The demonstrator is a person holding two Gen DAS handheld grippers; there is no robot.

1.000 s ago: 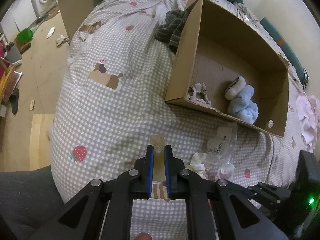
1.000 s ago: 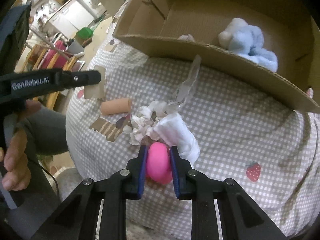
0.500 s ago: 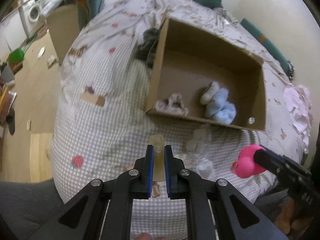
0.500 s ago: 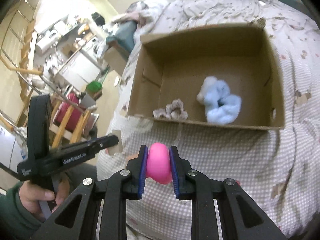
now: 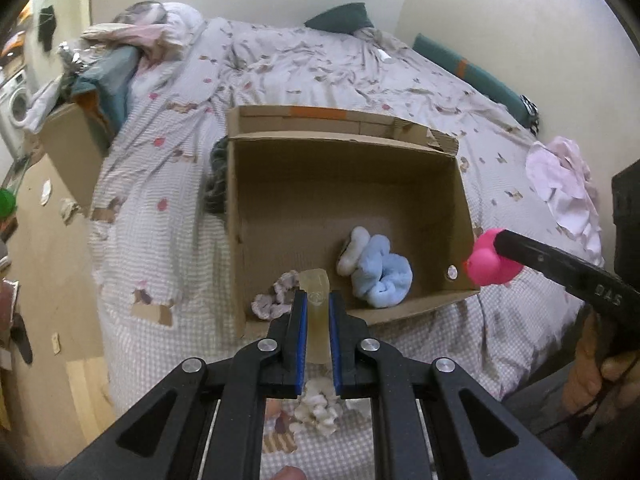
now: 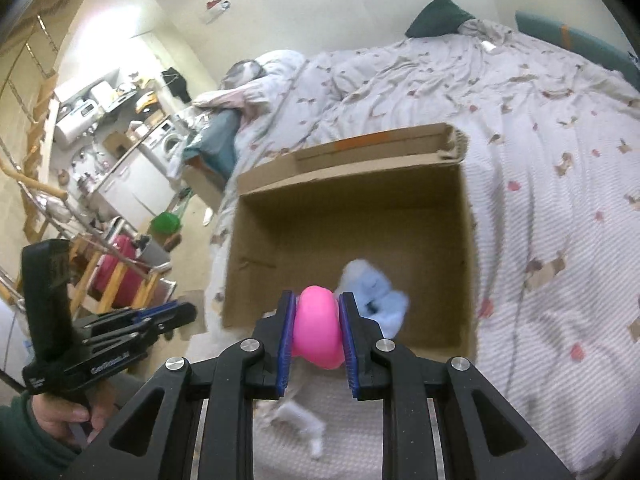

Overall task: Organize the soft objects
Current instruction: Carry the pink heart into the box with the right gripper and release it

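My left gripper (image 5: 318, 308) is shut on a pale yellowish translucent soft piece (image 5: 317, 312), held above the near wall of the open cardboard box (image 5: 460, 208). In the right wrist view my right gripper (image 6: 316, 320) is shut on a pink soft toy (image 6: 318, 330), held above the near edge of the box (image 6: 466, 240). The same pink toy (image 5: 490, 260) shows at the right of the left wrist view. Inside the box lie a light blue fluffy thing (image 5: 384, 276), a white soft thing (image 5: 352, 250) and a patterned scrunchie (image 5: 276, 296). A white fluffy piece (image 5: 318, 404) lies on the bed below the left gripper.
The box sits on a bed with a checked cover (image 5: 168, 216). A dark striped cloth (image 5: 216, 176) lies against the box's left side. Pink-white cloth (image 5: 564, 188) lies at the right. A second cardboard box (image 5: 76, 148) stands beside the bed at the left. Cluttered floor and furniture (image 6: 100, 160) lie to the left.
Both grippers have risen and tilted up toward the box, each keeping its hold. The box now appears further down and more from above in both views.
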